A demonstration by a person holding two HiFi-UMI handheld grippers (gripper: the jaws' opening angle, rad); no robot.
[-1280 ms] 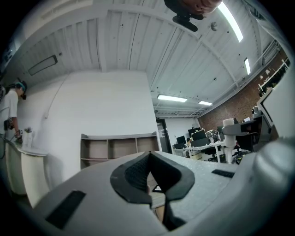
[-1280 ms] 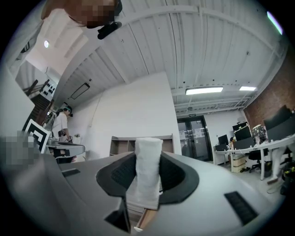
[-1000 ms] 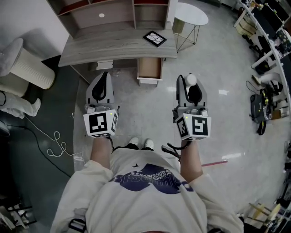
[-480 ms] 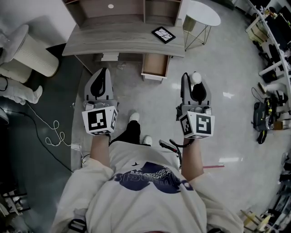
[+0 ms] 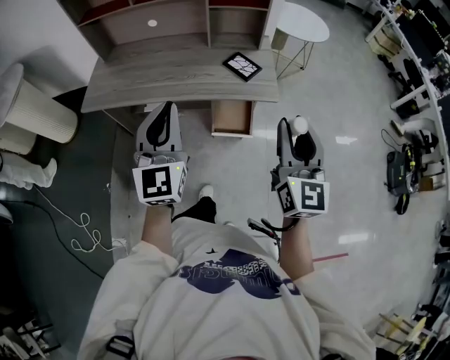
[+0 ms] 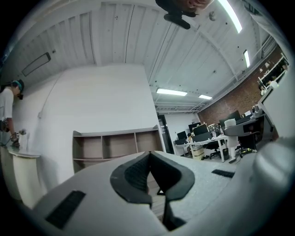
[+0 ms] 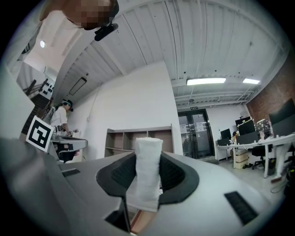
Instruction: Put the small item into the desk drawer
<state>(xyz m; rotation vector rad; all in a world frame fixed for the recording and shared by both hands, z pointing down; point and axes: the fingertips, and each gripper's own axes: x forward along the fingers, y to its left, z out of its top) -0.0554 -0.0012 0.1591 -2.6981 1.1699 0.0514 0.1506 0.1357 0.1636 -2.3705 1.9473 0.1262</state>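
The small item (image 5: 299, 124) is a white cloth-like roll, and my right gripper (image 5: 297, 129) is shut on it, held at waist height over the floor. In the right gripper view the white roll (image 7: 148, 171) stands upright between the dark pads (image 7: 174, 175) of the right gripper (image 7: 147, 177). The desk drawer (image 5: 232, 117) hangs open under the grey wooden desk (image 5: 169, 79), ahead and left of the right gripper. My left gripper (image 5: 165, 116) is shut and holds nothing, its tips near the desk's front edge. Its left gripper (image 6: 148, 161) jaws meet.
A black framed tile (image 5: 242, 65) lies on the desk's right end, and a wooden shelf unit (image 5: 162, 21) stands behind it. A round white side table (image 5: 302, 22) is to the right. A ribbed white cylinder (image 5: 35, 109) and a loose cable (image 5: 81, 225) are at left.
The person has stepped forward, one foot now ahead. The desk and drawer sit slightly nearer the grippers. Both grippers keep the same pose, and the white roll stays gripped.
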